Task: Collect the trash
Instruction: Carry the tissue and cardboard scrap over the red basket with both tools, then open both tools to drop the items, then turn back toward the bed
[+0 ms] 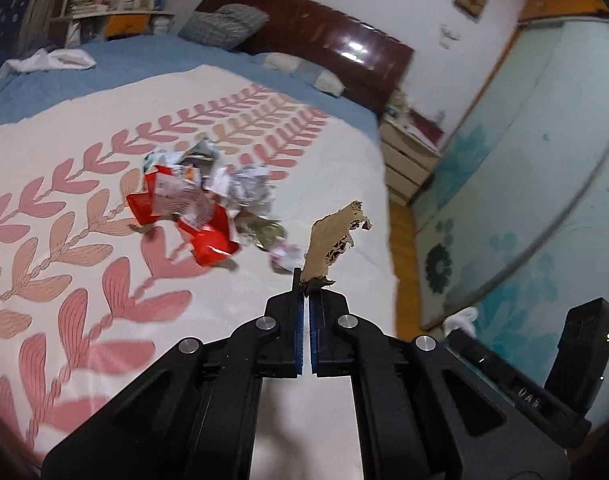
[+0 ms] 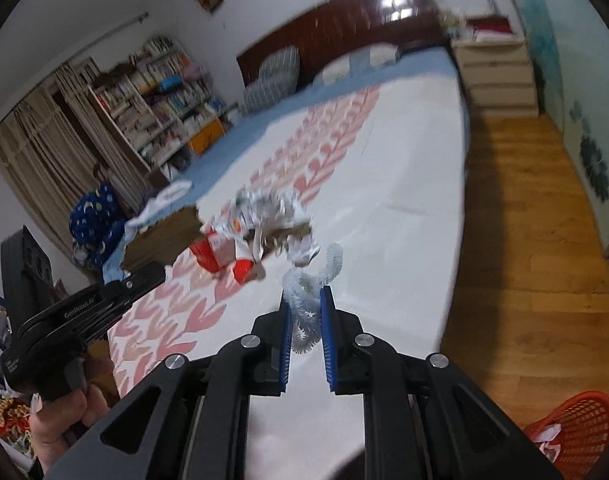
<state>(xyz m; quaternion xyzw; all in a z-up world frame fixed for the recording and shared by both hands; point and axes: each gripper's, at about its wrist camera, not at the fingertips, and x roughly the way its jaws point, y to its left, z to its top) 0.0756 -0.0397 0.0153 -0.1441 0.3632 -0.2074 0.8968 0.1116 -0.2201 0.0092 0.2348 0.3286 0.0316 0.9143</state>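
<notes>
Both hands are carrying something, lifted clear of the bed (image 1: 344, 152). The left gripper (image 1: 307, 286) has its fingers pressed together on the bottom edge of a torn scrap of cardboard (image 1: 333, 240), which stands up stiffly from the tips — pinched low, I'd guess, because that thin edge was the easiest part to catch. The right gripper (image 2: 306, 304) holds a white frilly strip (image 2: 304, 300), its fingers nearly shut on the bunched middle while a loose end curls up beyond the tips; soft stuff like that has to be squeezed in a wad or it slips. The rest of the trash, a pile (image 1: 208, 204) of red wrappers and crumpled paper, lies on the leaf-patterned cover near the middle of the bed, just beyond both grippers. The likely place for it all is the orange basket (image 2: 576, 420) on the wood floor beside the bed, down at the right hand's side, with a bit of paper already in it. Nothing blocks the way there that I can see — though the two grippers ride close side by side, and the dangling strip could snag. At the head of the bed are pillows and a dark headboard, with a bookshelf (image 2: 160, 92) past the far side.
</notes>
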